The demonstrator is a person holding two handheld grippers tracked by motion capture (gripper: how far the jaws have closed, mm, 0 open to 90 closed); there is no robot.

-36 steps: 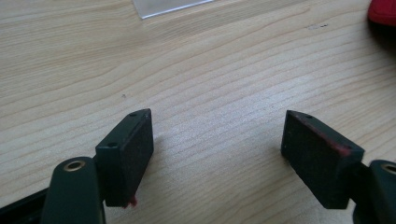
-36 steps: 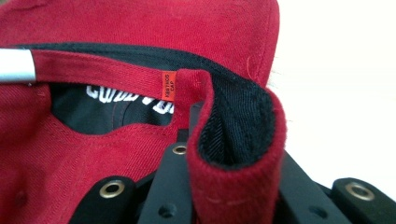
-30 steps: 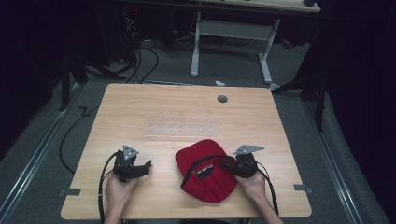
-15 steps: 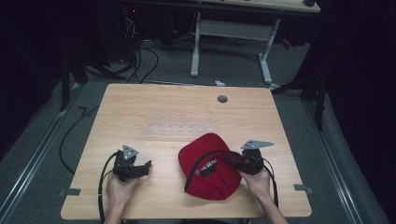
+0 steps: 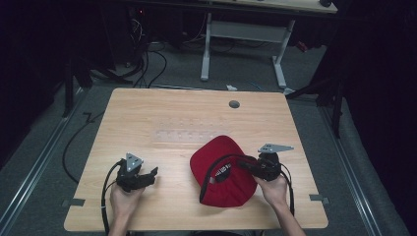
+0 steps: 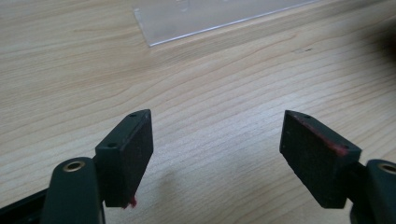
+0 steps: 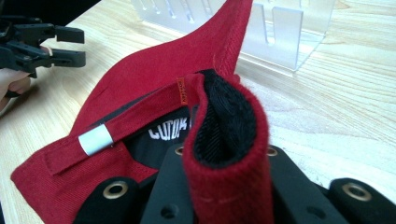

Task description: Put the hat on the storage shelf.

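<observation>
a red baseball cap (image 5: 223, 172) lies upside down at the lower centre of the high view, on the near right part of a light wooden table (image 5: 187, 118), its dark lining and black sweatband turned up. the right gripper (image 5: 248, 166), at the cap's right edge, has its jaws clamped tight on a folded bit of the cap's rim, which bulges red outside and black inside in the right gripper view (image 7: 226, 140). across the back opening runs a red strap (image 7: 130, 123) with a small silver-white tab (image 7: 95, 140) and a narrow orange tag (image 7: 182, 90) whose print is too small to read. white letters on a black label (image 7: 170, 132) inside read "cutom" or the like, partly hidden. a clear acrylic rack (image 7: 280, 32) stands on the table past the cap, at the top of that view. the left gripper (image 5: 150, 174), at the lower left of the high view well apart from the cap, has its jaws spread over bare wood, lately closing a little with nothing between them; red marks show on its pads (image 6: 320, 156).
</observation>
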